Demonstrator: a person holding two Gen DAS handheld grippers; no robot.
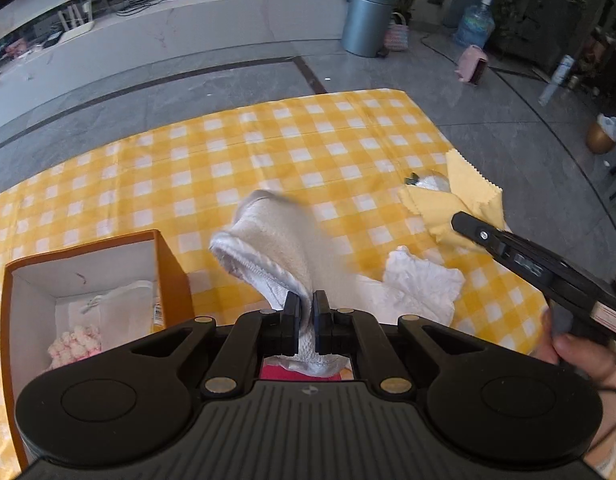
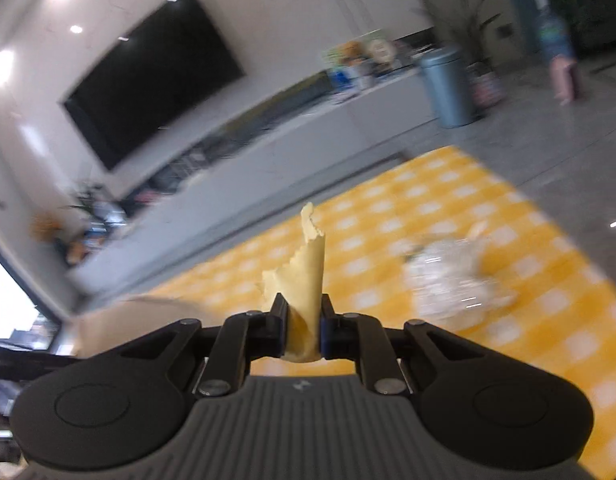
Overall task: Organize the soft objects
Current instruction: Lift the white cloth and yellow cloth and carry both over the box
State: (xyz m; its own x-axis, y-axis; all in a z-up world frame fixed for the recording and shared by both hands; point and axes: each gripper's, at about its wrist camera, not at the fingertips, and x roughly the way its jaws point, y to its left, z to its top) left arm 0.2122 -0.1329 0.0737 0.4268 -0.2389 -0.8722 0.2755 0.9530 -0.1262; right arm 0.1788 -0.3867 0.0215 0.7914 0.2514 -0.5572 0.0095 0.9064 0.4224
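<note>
1. Terry-soft and white, a small towel (image 1: 268, 240) is seen in the left wrist view, pinched by a lower corner in the left claw (image 1: 306, 312), whose fingers are nearly together on the fabric. It is judged light, limp and prone to drooping, so a hold on a hem or corner should serve; its upper part is blurred.
2. An orange box (image 1: 170, 280) with a white interior stands at about 8 o'clock from that claw, already holding a pink-and-white fluffy item (image 1: 74, 346) and a pale folded cloth (image 1: 128, 304). The near box wall is judged the thing to be cleared.
3. At 3 o'clock a crumpled white tissue (image 1: 422, 284) lies on the yellow checked tabletop (image 1: 228, 152); at 2 o'clock a yellow cloth (image 1: 464, 196) with a zigzag edge is reached by the right claw (image 1: 458, 222), beside a clear crinkled wrapper (image 1: 432, 182).
4. In the right wrist view, the right claw (image 2: 304, 328) is closed narrowly on a rolled fold of the yellow cloth (image 2: 308, 272), which stands up between the fingers. It is judged thin, light and likely to slip if held loosely.
5. A blurred clear wrapper (image 2: 448, 276) is seen at 2 o'clock on the tabletop (image 2: 548, 304).
</note>
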